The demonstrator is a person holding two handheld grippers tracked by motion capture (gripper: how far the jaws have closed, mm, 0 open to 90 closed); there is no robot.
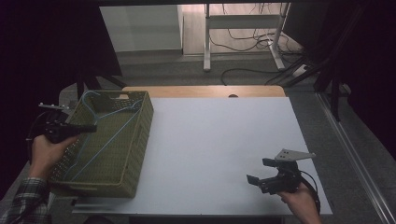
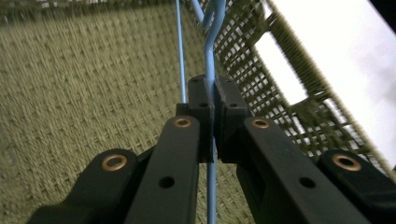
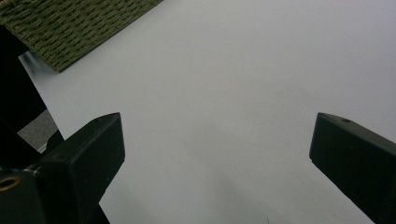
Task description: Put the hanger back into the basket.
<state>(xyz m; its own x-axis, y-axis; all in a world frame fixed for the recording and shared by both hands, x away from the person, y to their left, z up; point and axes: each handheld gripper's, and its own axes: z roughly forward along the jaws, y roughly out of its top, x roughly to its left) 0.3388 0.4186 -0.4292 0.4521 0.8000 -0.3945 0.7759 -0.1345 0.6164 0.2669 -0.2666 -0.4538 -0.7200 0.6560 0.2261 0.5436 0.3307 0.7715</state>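
**Left gripper clamps the blue hanger inside the basket**

The left gripper (image 1: pixel 86 128) reaches in over the near left rim of the olive-green woven rectangular basket (image 1: pixel 135 154), which stands on the left part of the white rectangular table (image 1: pixel 224 149); the person's left hand (image 1: pixel 46 154) grips its black body, a plaid sleeve (image 1: pixel 28 198) showing at the wrist; in the left gripper view its two black jaws are pressed together on the thin blue wire clothes hanger (image 2: pixel 211 56), the wire pinched between the pads and running on both above and below them; beyond the jaws the wire bends into a curve toward the basket's far wall, and a second straight blue strand runs just beside it on the left; under the jaws lies the basket's woven floor, and the open lattice of its side wall rises to the right, with the pale table beyond it.

From the high view the hanger (image 1: pixel 109 128) lies slanted inside the basket, its hook near the far right corner and its long arms spreading down toward the near left; whether it rests on the floor or is lifted off it cannot be told.

The right gripper (image 1: pixel 259 170) is held low over the table's near right part, well apart from the basket, in the person's right hand (image 1: pixel 301 203); its jaws stand wide apart with nothing between them, bare white tabletop showing in the gap in the right gripper view, and a corner of the basket (image 3: pixel 79 23) at the upper left.
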